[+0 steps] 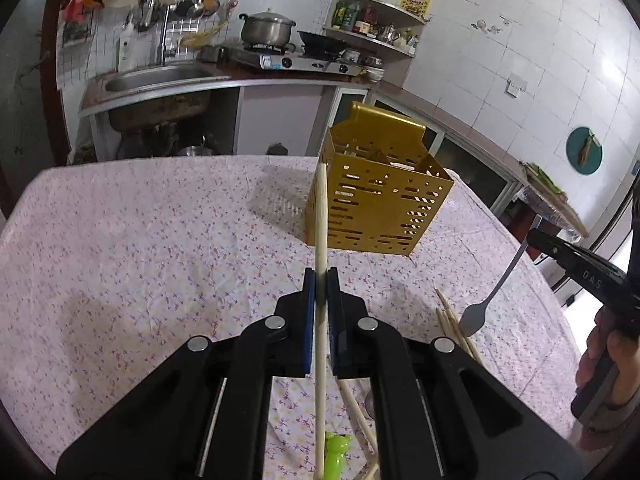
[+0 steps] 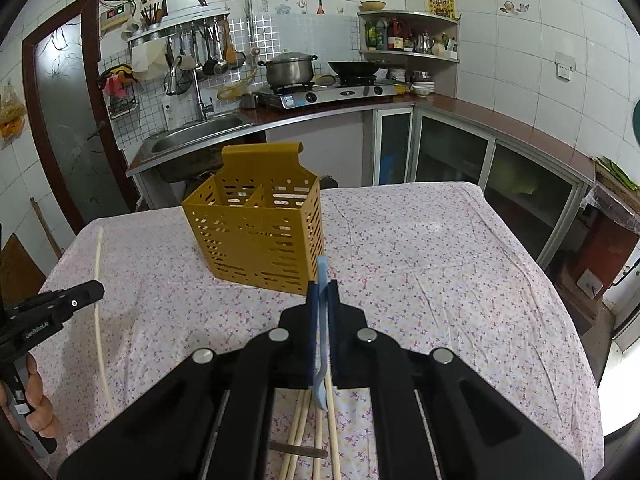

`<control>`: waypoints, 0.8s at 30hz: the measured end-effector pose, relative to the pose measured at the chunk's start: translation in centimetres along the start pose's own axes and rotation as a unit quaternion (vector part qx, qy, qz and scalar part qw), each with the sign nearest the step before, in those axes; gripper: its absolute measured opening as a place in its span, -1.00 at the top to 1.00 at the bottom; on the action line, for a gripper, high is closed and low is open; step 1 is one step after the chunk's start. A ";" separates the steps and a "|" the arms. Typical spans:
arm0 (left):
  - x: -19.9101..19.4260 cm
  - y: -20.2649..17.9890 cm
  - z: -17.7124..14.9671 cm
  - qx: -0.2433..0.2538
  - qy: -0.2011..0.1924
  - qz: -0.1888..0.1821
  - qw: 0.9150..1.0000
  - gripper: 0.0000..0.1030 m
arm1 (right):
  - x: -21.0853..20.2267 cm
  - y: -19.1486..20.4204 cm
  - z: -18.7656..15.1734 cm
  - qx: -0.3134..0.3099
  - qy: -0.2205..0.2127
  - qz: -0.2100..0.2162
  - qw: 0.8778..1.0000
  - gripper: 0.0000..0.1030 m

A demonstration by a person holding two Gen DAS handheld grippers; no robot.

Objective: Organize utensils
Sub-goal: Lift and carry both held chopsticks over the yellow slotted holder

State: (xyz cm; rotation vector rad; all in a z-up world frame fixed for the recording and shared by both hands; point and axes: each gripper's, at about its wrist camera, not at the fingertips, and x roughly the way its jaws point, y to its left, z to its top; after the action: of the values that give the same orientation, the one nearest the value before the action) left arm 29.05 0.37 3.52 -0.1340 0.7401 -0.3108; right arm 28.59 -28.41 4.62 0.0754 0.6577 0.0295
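A gold perforated utensil holder (image 1: 376, 200) stands on the floral tablecloth; it also shows in the right wrist view (image 2: 256, 232), with two compartments. My left gripper (image 1: 320, 276) is shut on a pale wooden chopstick (image 1: 321, 216) held above the table, its tip near the holder's left edge; the chopstick also shows in the right wrist view (image 2: 99, 280). My right gripper (image 2: 321, 286) is shut on a grey fork (image 2: 321, 340), seen in the left wrist view (image 1: 494, 292) with tines hanging down. Loose chopsticks (image 2: 308, 432) lie on the cloth below it.
The table (image 1: 140, 240) carries a green plastic piece (image 1: 336, 450) near me and more chopsticks (image 1: 456, 324). Behind are a sink (image 2: 196, 136), a stove with a pot (image 2: 290, 68) and wok, and cabinets on the right.
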 end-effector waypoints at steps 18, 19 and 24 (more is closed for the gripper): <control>-1.0 -6.4 13.9 0.047 -0.137 0.004 0.989 0.91 | -2.4 0.0 11.7 0.005 -0.071 0.015 0.997 0.91; -0.8 -6.7 15.1 0.047 -0.153 0.003 0.987 0.91 | -2.4 0.0 12.5 0.007 -0.075 0.016 0.997 0.91; 1.8 -8.3 19.1 0.055 -0.207 0.013 0.977 0.91 | -0.5 0.3 16.5 0.015 -0.087 0.022 0.996 0.91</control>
State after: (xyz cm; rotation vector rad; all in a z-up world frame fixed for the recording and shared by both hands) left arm 41.39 -7.83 18.22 -0.0796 0.3110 -0.2854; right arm 38.28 -29.16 17.93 0.1209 0.4819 0.0543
